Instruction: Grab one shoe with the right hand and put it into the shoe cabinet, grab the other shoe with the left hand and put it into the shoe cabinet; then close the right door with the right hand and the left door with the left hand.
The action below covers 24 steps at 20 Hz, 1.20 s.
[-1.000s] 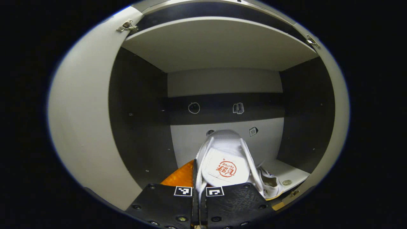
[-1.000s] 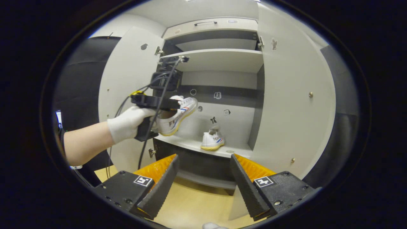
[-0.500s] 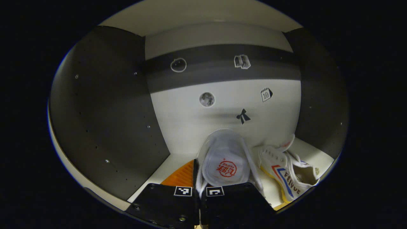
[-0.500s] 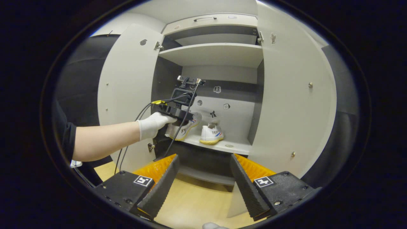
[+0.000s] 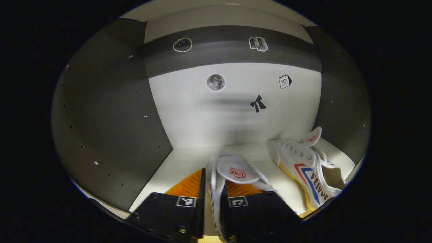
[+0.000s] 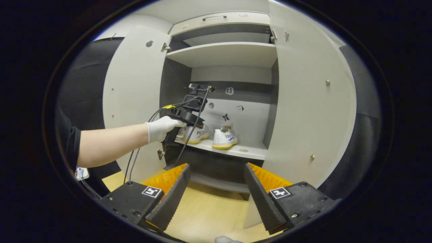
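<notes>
Moved: left hand-held gripper lowered white canvas shoe onto pale cabinet shelf | State: pinches its collar beside second white canvas shoe; right hand-held gripper wide, empty | Advice: release only once the sole appears flat, withdraw straight

Small stickers on the back panel ahead of me: grey round moon sticker, black bow sticker, calendar sticker. Pale wood floor below.
</notes>
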{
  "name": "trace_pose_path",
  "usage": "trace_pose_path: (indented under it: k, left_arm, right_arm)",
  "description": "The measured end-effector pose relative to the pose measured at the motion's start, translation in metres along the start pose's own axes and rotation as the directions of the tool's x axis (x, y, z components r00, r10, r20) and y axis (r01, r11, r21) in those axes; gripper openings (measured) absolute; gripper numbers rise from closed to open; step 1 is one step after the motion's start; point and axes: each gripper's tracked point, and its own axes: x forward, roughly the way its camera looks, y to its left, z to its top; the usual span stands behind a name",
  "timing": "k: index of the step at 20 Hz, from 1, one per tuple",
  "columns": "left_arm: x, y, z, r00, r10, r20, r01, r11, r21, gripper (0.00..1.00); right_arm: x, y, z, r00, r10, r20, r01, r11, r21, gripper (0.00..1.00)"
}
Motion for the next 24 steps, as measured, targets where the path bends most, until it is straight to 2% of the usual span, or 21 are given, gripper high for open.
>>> trace_pose_path:
  k: [1,3,4,5,8,11,16,21,22,24]
  left_arm:
    - [-0.003,0.001,0.002,1.0,-0.007,0.012,0.007,1.0,-0.003,0.36]
    - [-0.007,0.013,0.006,0.999,0.022,0.034,-0.022,1.0,0.006,0.85]
    - [-0.01,0.019,0.008,0.998,0.037,0.043,-0.037,0.999,0.0,0.7]
    - [-0.012,0.023,0.01,0.998,0.04,0.055,-0.04,0.999,-0.01,0.89]
    - [-0.026,0.021,0.015,0.996,0.022,0.085,-0.018,0.999,-0.049,0.98]
    - [-0.041,0.02,0.027,0.99,0.023,0.138,-0.021,1.0,-0.021,0.97]
    - [-0.084,0.013,0.045,0.975,0.003,0.222,0.005,0.999,-0.037,0.97]
    - [-0.155,0.005,0.058,0.944,-0.025,0.328,0.035,0.999,-0.026,0.97]
    - [-0.172,0.002,0.061,0.934,-0.035,0.354,0.046,0.999,-0.022,1.0]
    - [-0.206,0.0,0.06,0.921,-0.051,0.386,0.061,0.998,-0.013,0.96]
  right_arm:
    - [0.0,-0.001,0.0,1.0,-0.003,0.0,0.003,1.0,0.0,1.0]
    - [0.0,0.0,0.001,1.0,-0.005,0.001,0.005,1.0,0.0,1.0]
    - [-0.001,0.0,0.001,1.0,-0.006,0.001,0.006,1.0,0.001,1.0]
    - [-0.001,0.001,0.002,1.0,-0.006,0.003,0.006,1.0,0.002,1.0]
    - [-0.003,0.005,0.004,1.0,-0.003,0.009,0.003,1.0,0.003,1.0]
    - [-0.004,0.008,0.009,1.0,-0.011,0.026,0.011,1.0,0.003,1.0]
    - [-0.012,0.004,0.02,0.997,-0.051,0.058,0.051,0.999,0.008,1.0]
    - [-0.025,-0.006,0.033,0.99,-0.104,0.093,0.101,0.994,0.027,1.0]
    - [-0.028,-0.008,0.035,0.989,-0.113,0.099,0.11,0.993,0.031,1.0]
    - [-0.035,-0.01,0.04,0.985,-0.131,0.114,0.128,0.991,0.037,1.0]
